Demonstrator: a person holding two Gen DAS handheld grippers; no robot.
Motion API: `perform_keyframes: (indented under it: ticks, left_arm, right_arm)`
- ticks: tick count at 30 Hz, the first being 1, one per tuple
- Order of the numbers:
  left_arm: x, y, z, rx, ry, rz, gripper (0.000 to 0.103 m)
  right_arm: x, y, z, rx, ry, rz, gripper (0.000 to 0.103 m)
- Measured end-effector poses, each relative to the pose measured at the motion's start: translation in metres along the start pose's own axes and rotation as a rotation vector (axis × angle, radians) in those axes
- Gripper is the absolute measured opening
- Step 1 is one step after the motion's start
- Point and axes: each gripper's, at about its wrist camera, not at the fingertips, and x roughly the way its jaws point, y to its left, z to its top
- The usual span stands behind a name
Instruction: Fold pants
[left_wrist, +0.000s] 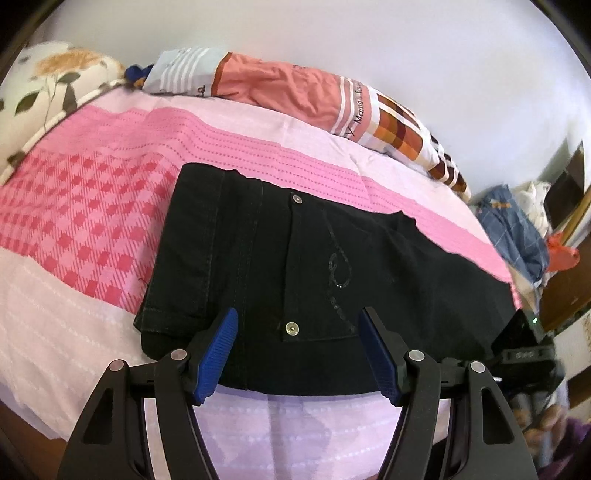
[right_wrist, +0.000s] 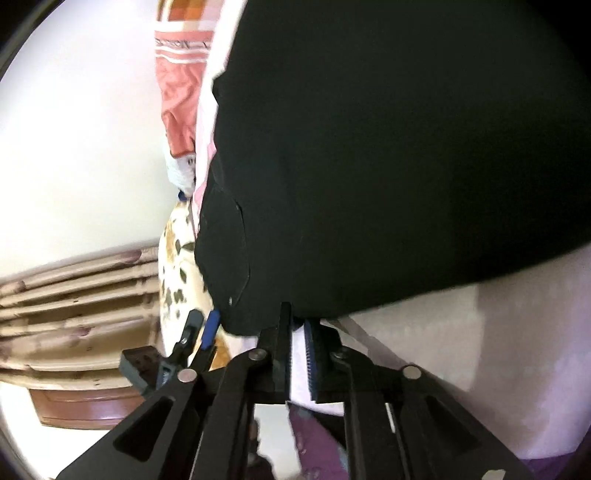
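Black pants (left_wrist: 295, 258) lie folded on the pink bed cover (left_wrist: 92, 206), back pocket with metal rivets facing up. My left gripper (left_wrist: 297, 323) is open just above the near edge of the pants, blue pads to either side of the pocket, holding nothing. In the right wrist view the pants (right_wrist: 388, 147) fill most of the frame, seen tilted. My right gripper (right_wrist: 297, 321) has its jaws almost together at the pants' edge, with a narrow gap between the pads; whether it pinches cloth I cannot tell. The left gripper's blue pad (right_wrist: 209, 330) shows beside it.
An orange and checked pillow (left_wrist: 314, 96) lies along the far edge of the bed by the white wall. A floral pillow (left_wrist: 48, 88) is at the far left. Piled clothes (left_wrist: 517, 229) and wooden furniture stand at the right. The bed's near edge is below the gripper.
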Motion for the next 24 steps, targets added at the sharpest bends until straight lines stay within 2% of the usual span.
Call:
perform_keyframes:
  ticks: [1,2,5,6,8,9,11,13,18,21,24]
  left_arm:
    - [0.002,-0.001,-0.001,0.024,0.0,0.013,0.068]
    - [0.006,-0.003,-0.002,0.055,0.003,0.038,0.068]
    - [0.012,-0.001,-0.002,0.071,0.022,0.052,0.068]
    - [0.01,-0.001,0.0,0.061,0.013,0.054,0.068]
    - [0.003,-0.001,0.002,0.036,-0.016,0.051,0.068]
    - [-0.003,0.0,0.004,0.017,-0.043,0.044,0.068]
    - [-0.012,0.001,0.007,-0.012,-0.094,0.04,0.068]
    - [-0.015,0.006,0.011,-0.03,-0.123,0.069,0.069]
    - [0.002,0.029,0.015,-0.115,-0.073,0.114,0.069]
    - [0.009,0.036,0.013,-0.155,-0.063,0.113,0.069]
    - [0.013,0.032,0.015,-0.134,-0.057,0.142,0.069]
  right_arm:
    - [0.001,0.002,-0.002,-0.003,0.039,0.01,0.026]
    - [0.001,0.006,-0.004,-0.018,0.066,0.024,0.029]
    - [-0.026,0.036,-0.01,-0.186,0.107,0.035,0.029]
    - [-0.044,0.061,-0.009,-0.326,0.082,-0.012,0.029]
    - [-0.064,0.092,0.0,-0.496,0.021,-0.113,0.029]
    - [-0.076,0.112,0.015,-0.607,-0.001,-0.163,0.029]
    - [-0.082,0.132,0.038,-0.708,-0.046,-0.226,0.029]
    - [-0.072,0.15,0.068,-0.82,-0.054,-0.289,0.029]
    - [-0.016,0.165,0.118,-1.03,0.011,-0.461,0.029]
    - [0.009,0.161,0.137,-1.063,0.084,-0.475,0.029]
    - [0.025,0.156,0.155,-1.085,0.126,-0.51,0.029]
